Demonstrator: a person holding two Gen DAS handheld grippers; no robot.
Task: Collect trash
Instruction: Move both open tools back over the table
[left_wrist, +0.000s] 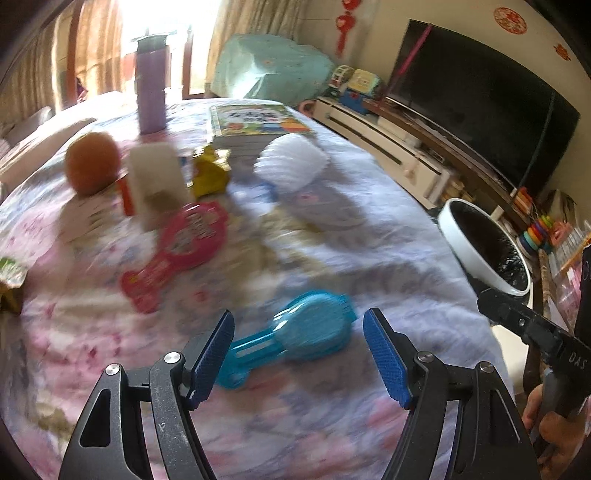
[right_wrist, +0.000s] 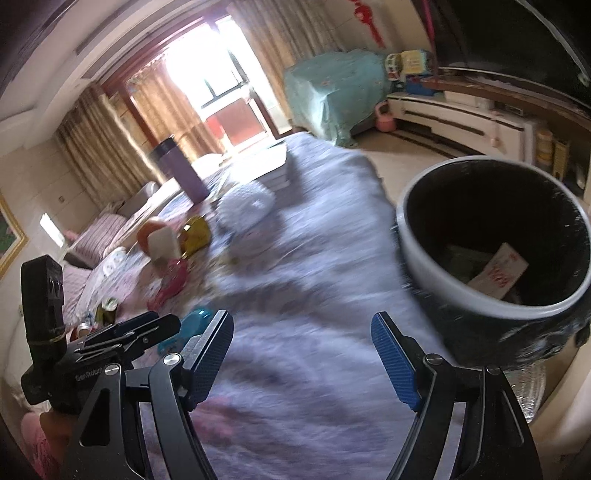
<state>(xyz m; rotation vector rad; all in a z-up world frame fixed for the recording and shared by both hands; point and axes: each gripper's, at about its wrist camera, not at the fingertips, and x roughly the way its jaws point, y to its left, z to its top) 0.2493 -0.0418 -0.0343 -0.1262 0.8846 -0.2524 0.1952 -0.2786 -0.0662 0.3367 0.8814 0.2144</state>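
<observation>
My left gripper (left_wrist: 299, 328) is open and empty, just above a blue plastic toy (left_wrist: 295, 338) lying on the flowered cloth. A pink toy (left_wrist: 177, 251), a white carton (left_wrist: 157, 184), a crumpled yellow wrapper (left_wrist: 210, 173), an orange (left_wrist: 92, 162) and a white pleated paper piece (left_wrist: 291, 162) lie farther back. My right gripper (right_wrist: 303, 332) is open and empty over the cloth, left of the white-rimmed trash bin (right_wrist: 417, 258), which holds paper scraps (right_wrist: 498, 273). The bin also shows in the left wrist view (left_wrist: 458, 236).
A purple flask (left_wrist: 150, 88) and a stack of books (left_wrist: 255, 125) stand at the table's far side. A green wrapper (left_wrist: 9, 271) lies at the left edge. A TV (left_wrist: 480, 99) and a low cabinet (left_wrist: 388, 147) with toys are on the right. The left gripper shows in the right wrist view (right_wrist: 110, 332).
</observation>
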